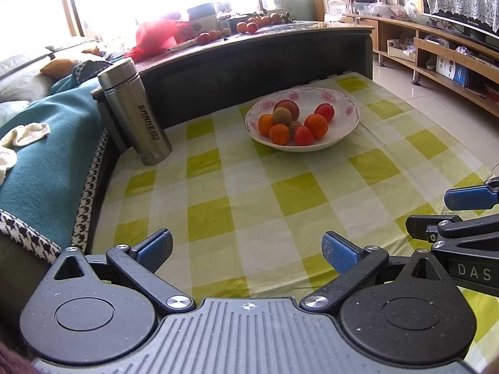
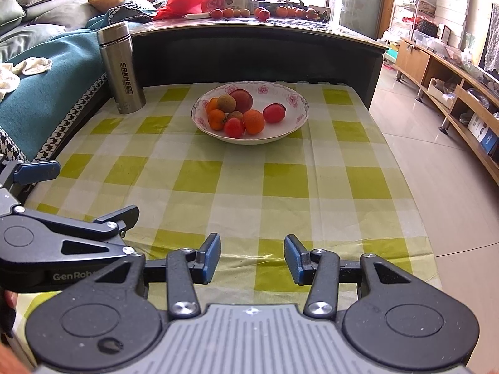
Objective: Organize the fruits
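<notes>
Left gripper (image 1: 246,254): hovering low over the checked tablecloth (image 1: 280,196), jaws standing wide apart, nothing between them.
Right gripper (image 1: 449,212): showing at the right edge, also spread.
Bowl (image 1: 343,137): sitting farther back, holding the fruits (image 1: 293,121).
Steel flask (image 1: 134,112): standing left of the bowl.

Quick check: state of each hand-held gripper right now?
Left hand-held gripper: open, holding nothing, above the checked tablecloth.
Right hand-held gripper: open, holding nothing.

The steel flask (image 1: 134,112) reads "SANHE" down its side — the left gripper (image 2: 37,190) body shows "GenRob", the right gripper (image 1: 467,215) "DAS".
</notes>
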A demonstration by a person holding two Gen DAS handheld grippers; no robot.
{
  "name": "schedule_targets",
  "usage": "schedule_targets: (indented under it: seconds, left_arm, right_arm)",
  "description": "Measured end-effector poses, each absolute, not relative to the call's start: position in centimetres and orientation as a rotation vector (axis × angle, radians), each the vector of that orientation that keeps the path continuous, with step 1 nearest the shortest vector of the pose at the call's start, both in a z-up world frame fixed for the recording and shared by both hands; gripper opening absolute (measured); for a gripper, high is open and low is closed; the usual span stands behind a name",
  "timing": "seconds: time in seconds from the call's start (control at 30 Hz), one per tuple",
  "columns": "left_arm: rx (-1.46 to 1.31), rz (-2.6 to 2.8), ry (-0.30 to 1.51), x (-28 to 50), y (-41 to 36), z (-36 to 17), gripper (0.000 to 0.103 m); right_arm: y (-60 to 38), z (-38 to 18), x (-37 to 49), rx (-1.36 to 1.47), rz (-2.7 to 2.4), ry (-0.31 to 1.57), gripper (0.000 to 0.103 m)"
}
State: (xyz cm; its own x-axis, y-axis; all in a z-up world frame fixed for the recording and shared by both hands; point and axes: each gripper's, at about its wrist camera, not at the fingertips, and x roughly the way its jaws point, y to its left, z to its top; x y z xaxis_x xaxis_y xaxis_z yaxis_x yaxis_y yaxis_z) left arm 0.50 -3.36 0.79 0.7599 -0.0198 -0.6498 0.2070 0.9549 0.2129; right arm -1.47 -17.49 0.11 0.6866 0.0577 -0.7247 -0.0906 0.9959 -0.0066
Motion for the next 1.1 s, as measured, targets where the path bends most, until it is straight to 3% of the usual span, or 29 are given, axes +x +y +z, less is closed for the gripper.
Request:
schedule_targets:
  seconds: [1.1]
  left_arm:
    - [0.301, -0.121, 0.720, -0.28, -3.39, 0.14, 0.103]
  right_arm:
    - [-17.06, -0.17, -2.19, -0.062, 0.088, 0.818, 0.050]
